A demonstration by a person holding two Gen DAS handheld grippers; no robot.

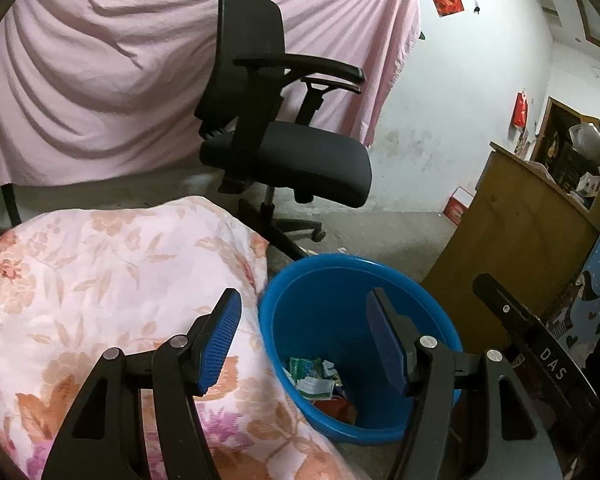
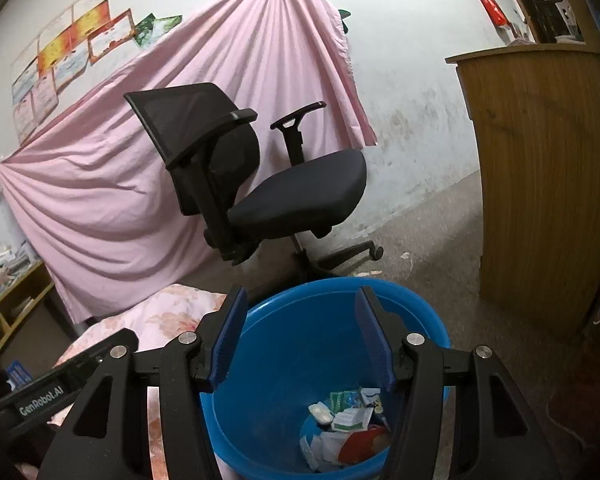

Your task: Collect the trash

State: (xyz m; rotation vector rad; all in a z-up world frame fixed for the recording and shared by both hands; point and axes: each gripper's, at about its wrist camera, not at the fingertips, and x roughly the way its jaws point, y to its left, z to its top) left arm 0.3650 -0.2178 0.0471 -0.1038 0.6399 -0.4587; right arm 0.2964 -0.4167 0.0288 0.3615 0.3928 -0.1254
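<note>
A blue plastic bin (image 1: pixel 296 320) stands on the floor beside a floral quilt (image 1: pixel 120 280). At its bottom lies trash (image 1: pixel 316 380): crumpled wrappers, white, green and red. My left gripper (image 1: pixel 302 300) is open and empty, hanging over the bin's left rim and the quilt's edge. In the right wrist view the bin (image 2: pixel 340 285) sits directly below my right gripper (image 2: pixel 300 294), which is open with nothing between its blue pads. The trash (image 2: pixel 348 424) shows as small packets and paper scraps. Each view catches part of the other gripper's black body at its edge.
A black office chair (image 2: pixel 260 184) stands behind the bin, in front of a hanging pink sheet (image 2: pixel 180 120). A wooden cabinet (image 2: pixel 540 184) rises close on the bin's right. Concrete floor (image 2: pixel 432 280) lies between chair and cabinet.
</note>
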